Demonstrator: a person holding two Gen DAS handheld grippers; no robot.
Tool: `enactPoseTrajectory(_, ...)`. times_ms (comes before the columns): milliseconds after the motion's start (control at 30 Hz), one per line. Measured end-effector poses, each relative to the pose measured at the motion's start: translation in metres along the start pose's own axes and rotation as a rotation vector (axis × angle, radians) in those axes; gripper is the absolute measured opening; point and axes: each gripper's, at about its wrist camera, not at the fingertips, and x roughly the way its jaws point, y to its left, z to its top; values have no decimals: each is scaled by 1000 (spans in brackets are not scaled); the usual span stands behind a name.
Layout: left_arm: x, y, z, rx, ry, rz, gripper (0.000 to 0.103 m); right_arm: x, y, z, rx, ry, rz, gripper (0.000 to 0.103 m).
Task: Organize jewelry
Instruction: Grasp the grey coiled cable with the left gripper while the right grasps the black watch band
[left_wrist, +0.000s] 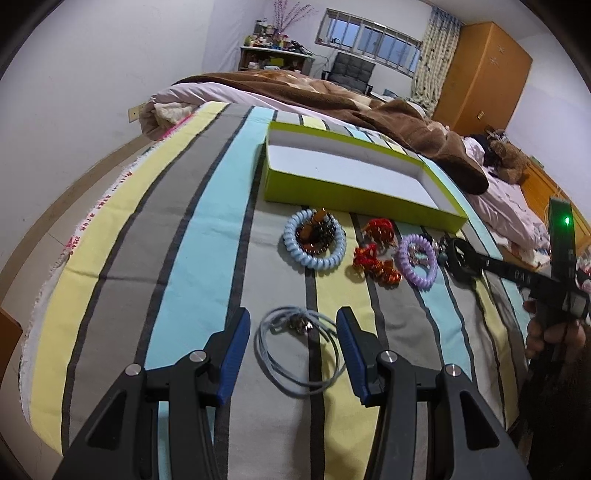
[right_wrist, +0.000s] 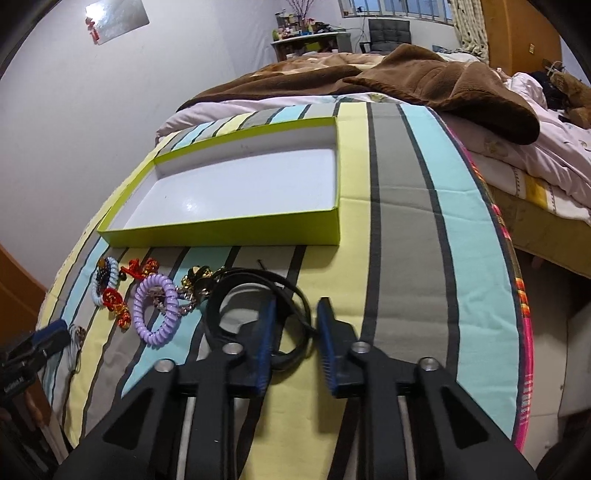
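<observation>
A row of jewelry lies on the striped cloth (left_wrist: 207, 236) in front of the lime-green box (left_wrist: 354, 184): a blue coil bracelet (left_wrist: 314, 243), red ornaments (left_wrist: 376, 254) and a purple coil bracelet (left_wrist: 417, 262). Nearer, a grey cord necklace (left_wrist: 299, 350) sits between the spread blue pads of the left hand-held gripper (left_wrist: 291, 325). The right hand-held gripper (right_wrist: 295, 310) is open above a black strap (right_wrist: 258, 295), with one pad over its loop.

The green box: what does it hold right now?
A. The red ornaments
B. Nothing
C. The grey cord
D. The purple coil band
B: the green box shows only its bare white floor, while the purple coil band, the grey cord and the red ornaments all lie on the striped cloth in front of it.
</observation>
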Motion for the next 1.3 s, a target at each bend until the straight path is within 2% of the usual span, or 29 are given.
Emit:
enactPoseTrajectory(67, 0, -1, -2, 8, 9, 9, 50, 0, -2, 0, 8, 3, 9, 12)
enactPoseTrajectory(200, -3, -1, -4, 27, 10, 51, 50, -5, -1, -1, 12, -21, 18, 12)
enactPoseTrajectory(400, -5, -3, -12, 53, 20, 65, 50, -23, -2, -2, 48, -76, 42, 12)
enactPoseTrajectory(533, -10, -8, -11, 68, 8, 23, 50, -31, -4, -8, 70, -93, 54, 12)
enactPoseTrajectory(667, -7, -13, -4, 65, 2, 16, 50, -37, -3, -13, 77, -99, 68, 12)
enactPoseTrajectory(833, 4, -13, 6, 12, 13, 23, 50, -41, 0, -17, 73, -106, 73, 12)
enactPoseTrajectory(967, 21, -15, 9, 54, 48, 131, 50, -40, 1, -19, 75, -100, 82, 12)
enactPoseTrajectory(1100, 19, -18, 7, 63, 40, 140, 50, -40, 5, -20, 68, -101, 91, 12)
enactPoseTrajectory(1167, 20, -20, 5, 87, 39, 159, 45, -39, 6, -20, 65, -102, 92, 12)
enactPoseTrajectory(1267, 20, -19, 5, 99, 35, 167, 32, -40, 7, -20, 68, -104, 95, 12)
enactPoseTrajectory(1300, 19, -17, 6, 96, 35, 163, 24, -40, 6, -20, 69, -104, 96, 12)
